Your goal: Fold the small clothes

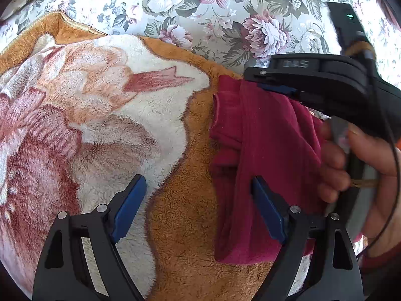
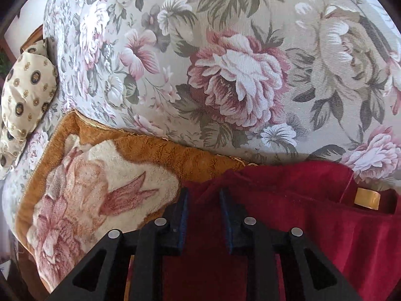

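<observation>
So the dark red garment [image 1: 265,150] is bunched up on the fuzzy orange blanket [image 1: 180,225], pushed toward its back edge, right where the floral sofa cushion [image 2: 225,75] begins. From my left wrist view it runs as a long strip going away from me, near end down by my fingers, far end up by the blanket's edge.

My left gripper [image 1: 198,210] is spread wide with nothing in it. Its right fingertip sits over the strip's left edge, the left fingertip is over bare blanket, so the cloth is off to the right of my centre line.

My right gripper [image 2: 204,200] is the closer one here. It's directly over the far end of the garment, jaws partly apart, red cloth showing between and under them. I can't tell whether the pads are actually touching the fabric, but they don't look to be pinching it.

My guess is the next fold goes along that long axis, so the right takes the far end while the left has to shift right to get the near end.
</observation>
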The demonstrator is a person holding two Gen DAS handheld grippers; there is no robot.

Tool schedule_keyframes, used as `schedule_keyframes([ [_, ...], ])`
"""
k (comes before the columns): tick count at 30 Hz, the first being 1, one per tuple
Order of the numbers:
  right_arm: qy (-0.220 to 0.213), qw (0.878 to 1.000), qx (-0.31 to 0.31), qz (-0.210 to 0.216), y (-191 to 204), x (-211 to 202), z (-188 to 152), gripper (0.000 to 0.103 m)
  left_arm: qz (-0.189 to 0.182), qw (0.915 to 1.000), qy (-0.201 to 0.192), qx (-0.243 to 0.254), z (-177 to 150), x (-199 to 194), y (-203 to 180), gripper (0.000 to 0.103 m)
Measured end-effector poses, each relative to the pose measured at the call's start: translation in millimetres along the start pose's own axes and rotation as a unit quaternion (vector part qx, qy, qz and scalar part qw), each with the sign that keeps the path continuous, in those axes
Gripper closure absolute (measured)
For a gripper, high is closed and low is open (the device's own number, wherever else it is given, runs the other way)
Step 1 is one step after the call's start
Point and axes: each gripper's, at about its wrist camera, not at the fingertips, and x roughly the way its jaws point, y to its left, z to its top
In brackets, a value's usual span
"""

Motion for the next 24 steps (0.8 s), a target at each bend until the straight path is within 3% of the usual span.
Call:
schedule_keyframes([
  [7,0.000,1.000,0.000,-0.019,-3.7,-22.6,-20.4,0.080,0.002,1.0000,-0.002,-0.001,-4.3,-6.2,-1.5,0.017],
  [12,0.008,1.000,0.021,-0.009,-10.9,-12.5,-24.9,0.079,-0.003,1.0000,-0.002,-0.003,-1.6,-9.5,-3.0,0.017],
  [20,-0.014,1.000,0.016,0.004,-5.6,-45.7,-28.4,0.078,-0.008,0.9999,-0.007,0.001,-0.7,-20.3,-8.5,0.017],
  [24,-0.017,1.000,0.007,0.007,-4.1,-58.4,-37.6,0.073,-0.033,0.9993,-0.007,-0.019,-0.5,-26.0,-3.1,0.017],
])
